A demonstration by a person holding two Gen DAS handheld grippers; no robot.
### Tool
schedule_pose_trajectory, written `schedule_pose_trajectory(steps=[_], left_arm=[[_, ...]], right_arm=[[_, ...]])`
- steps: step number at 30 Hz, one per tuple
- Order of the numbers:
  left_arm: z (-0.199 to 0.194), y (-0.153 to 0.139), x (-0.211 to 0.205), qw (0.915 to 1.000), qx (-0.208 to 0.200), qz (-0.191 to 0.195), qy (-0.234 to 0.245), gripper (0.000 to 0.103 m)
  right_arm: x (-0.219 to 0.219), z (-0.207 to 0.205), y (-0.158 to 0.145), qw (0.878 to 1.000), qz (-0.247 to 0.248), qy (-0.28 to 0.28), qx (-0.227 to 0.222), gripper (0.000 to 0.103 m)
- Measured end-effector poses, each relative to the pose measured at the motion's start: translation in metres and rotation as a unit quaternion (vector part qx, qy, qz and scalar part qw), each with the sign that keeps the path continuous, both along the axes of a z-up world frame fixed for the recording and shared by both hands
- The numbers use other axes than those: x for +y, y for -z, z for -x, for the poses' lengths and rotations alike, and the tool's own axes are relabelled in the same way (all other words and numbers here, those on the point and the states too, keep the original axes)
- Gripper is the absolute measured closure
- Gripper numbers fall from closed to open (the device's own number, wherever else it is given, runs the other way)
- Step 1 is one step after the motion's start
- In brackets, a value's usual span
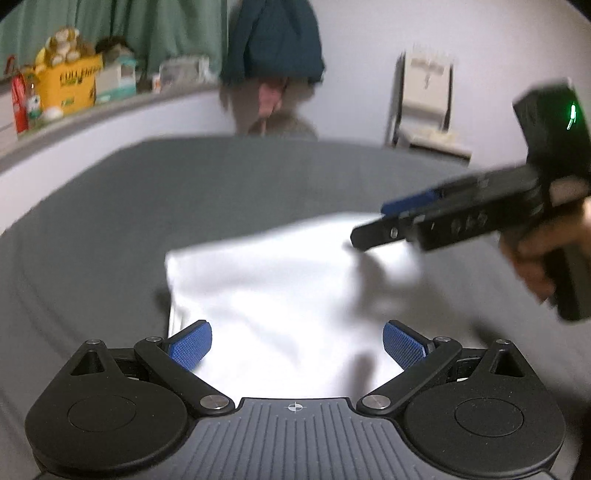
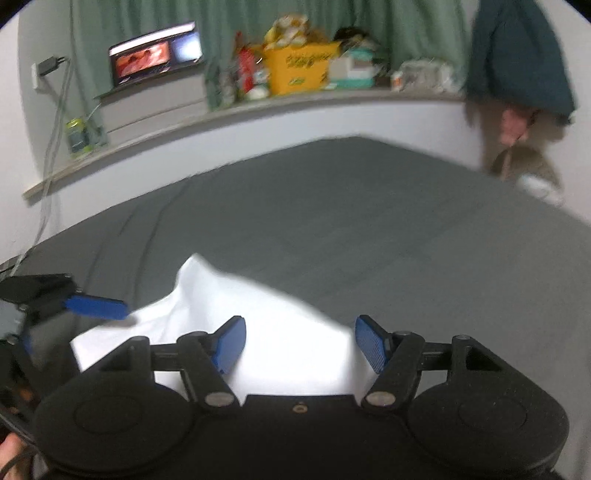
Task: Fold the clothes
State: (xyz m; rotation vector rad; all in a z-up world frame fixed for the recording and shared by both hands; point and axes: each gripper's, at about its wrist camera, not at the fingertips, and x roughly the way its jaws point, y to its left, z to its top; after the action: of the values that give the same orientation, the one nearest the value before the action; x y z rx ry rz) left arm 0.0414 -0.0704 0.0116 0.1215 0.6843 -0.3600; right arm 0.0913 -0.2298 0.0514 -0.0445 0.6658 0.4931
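White garment point(image 1: 280, 291) front and centre, lying on the grey bed sheet point(image 1: 147, 206), folded into a rough rectangle with a rumpled far edge. In the right wrist view one corner of it point(image 2: 192, 273) pokes up in a peak.

Left gripper point(image 1: 297, 345) hangs over the near part of the cloth, blue fingers point(image 1: 190, 347) spread wide, nothing between them but the white fabric below. No grip there. From the right wrist view that same gripper comes in at the left edge, one blue finger point(image 2: 98, 306) reaching over the cloth's left side.

Right gripper point(image 2: 297, 345) is over the cloth too, blue fingers point(image 2: 231, 343) standing apart, nothing pinched. In the left wrist view it sweeps in from the right, blurred, with a hand point(image 1: 535, 254) wrapped round its handle and a green light point(image 1: 571, 114) on its body, its tip over the cloth's far right edge. Touching or just above? Can't tell through the blur.

Beyond the bed, a white wall with a ledge point(image 2: 221, 110) carrying a yellow box point(image 2: 301, 68), a lit laptop point(image 2: 155, 53) and assorted clutter. Green curtain point(image 2: 221, 22) behind, and a dark teal garment point(image 2: 517, 55) hanging in the corner. A folding chair point(image 1: 424, 103) stands by the wall in the left wrist view.
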Motion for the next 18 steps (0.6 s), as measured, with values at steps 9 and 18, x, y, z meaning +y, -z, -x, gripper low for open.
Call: schedule_pose_trajectory(steps=[9, 18], left_arm=[[0.012, 0.014, 0.015, 0.9983, 0.04, 0.018, -0.039, 0.001], [0.02, 0.006, 0.059, 0.9695, 0.069, 0.1, -0.213, 0.001]], right_arm=[[0.0, 0.004, 0.017, 0.998, 0.047, -0.037, -0.032, 0.034], [-0.015, 0.004, 0.018, 0.999, 0.007, -0.028, -0.031, 0.026]])
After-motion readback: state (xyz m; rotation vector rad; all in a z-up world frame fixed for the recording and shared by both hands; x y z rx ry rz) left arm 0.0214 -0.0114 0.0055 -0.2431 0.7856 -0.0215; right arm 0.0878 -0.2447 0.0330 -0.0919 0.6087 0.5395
